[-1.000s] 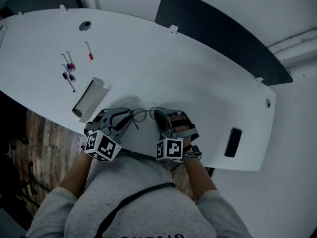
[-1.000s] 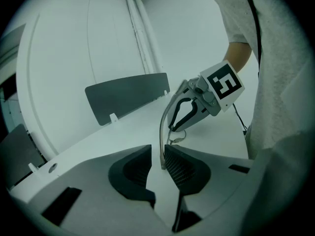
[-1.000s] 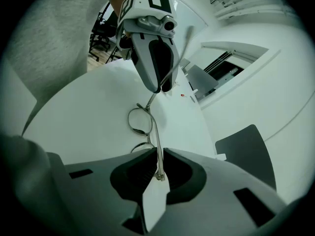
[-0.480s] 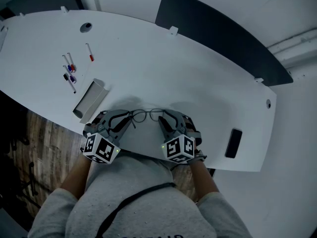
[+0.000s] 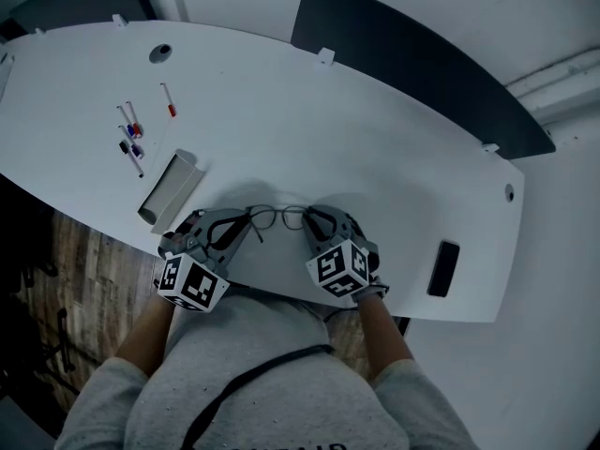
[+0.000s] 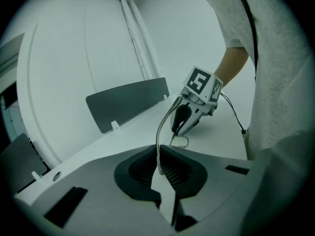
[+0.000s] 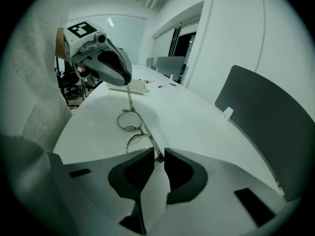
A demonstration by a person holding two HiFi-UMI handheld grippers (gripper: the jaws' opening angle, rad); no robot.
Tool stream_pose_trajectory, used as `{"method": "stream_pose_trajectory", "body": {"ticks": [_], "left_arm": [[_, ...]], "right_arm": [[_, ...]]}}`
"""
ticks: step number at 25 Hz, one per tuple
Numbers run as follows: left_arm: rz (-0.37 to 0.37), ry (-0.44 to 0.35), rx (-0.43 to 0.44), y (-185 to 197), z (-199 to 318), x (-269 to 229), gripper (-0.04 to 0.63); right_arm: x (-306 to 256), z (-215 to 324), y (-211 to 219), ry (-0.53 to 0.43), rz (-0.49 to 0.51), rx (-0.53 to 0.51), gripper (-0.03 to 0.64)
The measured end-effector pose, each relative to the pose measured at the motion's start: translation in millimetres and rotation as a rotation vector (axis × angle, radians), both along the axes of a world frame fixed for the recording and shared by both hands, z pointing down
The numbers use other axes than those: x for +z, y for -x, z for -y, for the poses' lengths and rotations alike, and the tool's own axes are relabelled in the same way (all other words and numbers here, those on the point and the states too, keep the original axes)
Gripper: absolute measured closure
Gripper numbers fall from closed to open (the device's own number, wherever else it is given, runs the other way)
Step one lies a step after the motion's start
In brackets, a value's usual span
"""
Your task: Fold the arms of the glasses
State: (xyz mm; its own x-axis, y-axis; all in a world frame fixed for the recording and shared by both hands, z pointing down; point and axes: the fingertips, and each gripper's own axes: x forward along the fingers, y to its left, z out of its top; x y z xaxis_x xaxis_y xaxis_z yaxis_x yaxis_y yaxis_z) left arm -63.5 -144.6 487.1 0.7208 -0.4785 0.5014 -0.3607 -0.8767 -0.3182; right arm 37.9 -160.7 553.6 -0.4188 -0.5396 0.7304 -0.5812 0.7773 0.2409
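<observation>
The glasses [image 5: 278, 217] are held up just above the near edge of the white tabletop [image 5: 375, 157], stretched between the two claws right in front of the person's body, lenses hanging toward the surface. The left claw [image 5: 246, 218] pinches the end of one arm of the frame: in the left gripper view its pads [image 6: 170, 170] have just been closing and now press together on the thin wire arm [image 6: 160, 132], which curves up and away toward the right claw [image 6: 179, 124]. The right claw has also just been closing, yet in the right gripper view a narrow gap shows between its pads [image 7: 142, 168]; the far end of the frame sits in that gap against the left-hand pad, and the two round lenses [image 7: 130, 122] run off toward the left claw [image 7: 127, 80] beyond. The one container in sight is a long open tray [image 5: 169, 190] lying on the tabletop just left of the left claw, near the front edge; what it holds cannot be made out from any view. Several pens [image 5: 131, 134] lie loose on the tabletop beyond the tray, outside it. A dark flat slab [image 5: 441, 268] rests to the right of the right claw, and a dark panel [image 5: 412, 64] stands along the far edge.
</observation>
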Motion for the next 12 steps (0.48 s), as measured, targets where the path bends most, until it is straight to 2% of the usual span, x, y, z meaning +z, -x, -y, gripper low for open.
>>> {"method": "stream_pose_trajectory", "body": {"ticks": [6,12], "left_arm": [[0.004,0.020,0.009,-3,2,2,0.566],[0.015,0.031,0.031,-11,5,5,0.566]], "right_arm": [[0,-4,2,-0.038,-0.047,-0.064,0.555],[0,-5,5,-0.047,-0.049,-0.090,0.560]]}}
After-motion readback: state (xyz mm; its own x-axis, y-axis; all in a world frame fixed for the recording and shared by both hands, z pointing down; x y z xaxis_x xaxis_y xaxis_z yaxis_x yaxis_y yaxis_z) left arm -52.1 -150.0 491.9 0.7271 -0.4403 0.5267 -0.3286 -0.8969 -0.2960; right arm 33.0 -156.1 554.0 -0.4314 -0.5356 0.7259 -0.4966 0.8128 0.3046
